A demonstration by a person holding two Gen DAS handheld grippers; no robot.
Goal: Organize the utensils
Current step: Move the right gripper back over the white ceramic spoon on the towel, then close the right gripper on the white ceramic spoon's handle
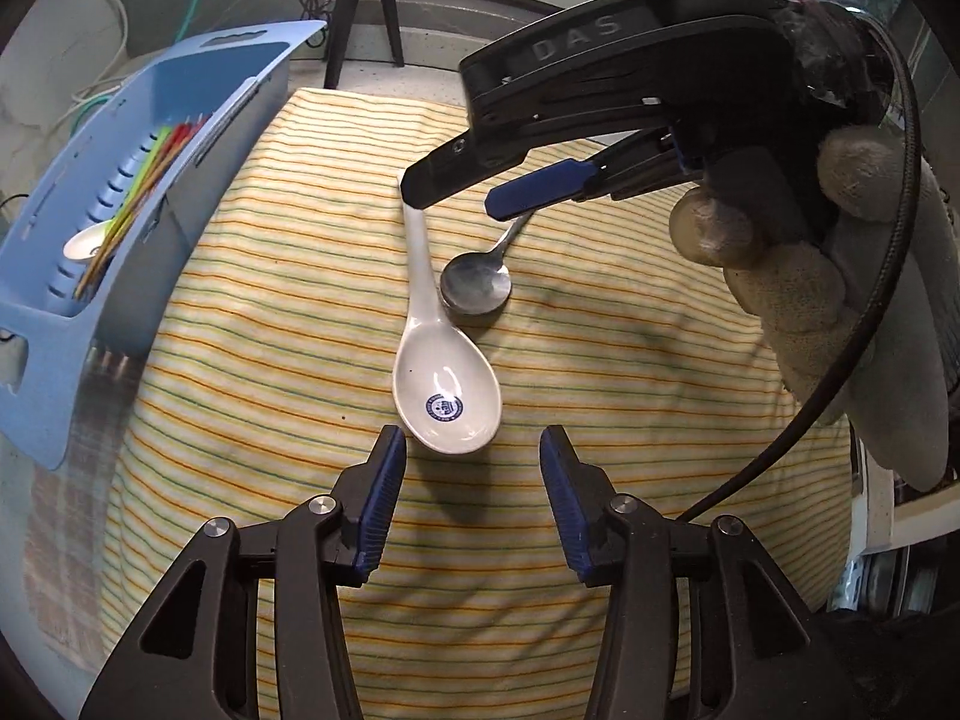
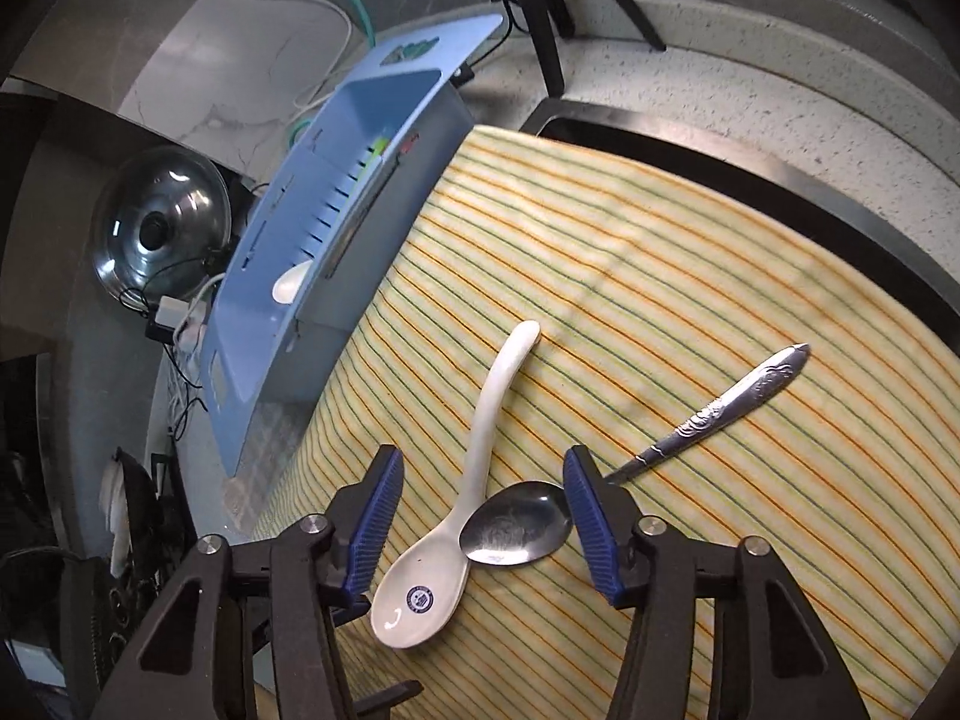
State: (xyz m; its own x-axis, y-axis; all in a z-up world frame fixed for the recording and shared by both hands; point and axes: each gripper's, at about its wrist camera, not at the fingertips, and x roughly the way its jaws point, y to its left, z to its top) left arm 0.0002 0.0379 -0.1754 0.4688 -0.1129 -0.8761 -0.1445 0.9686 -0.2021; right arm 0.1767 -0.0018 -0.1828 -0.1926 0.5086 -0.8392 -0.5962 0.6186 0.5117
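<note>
Spoons (image 2: 480,468) between open right tongs (image 2: 480,516).

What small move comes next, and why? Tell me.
Probably lower the right gripper and shut it on the metal spoon. Its fingers are open and straddle that spoon's bowl, which leans against the white ceramic spoon on the striped cloth. The blue utensil basket already holds another white spoon and colored sticks, so these two remain.
</note>
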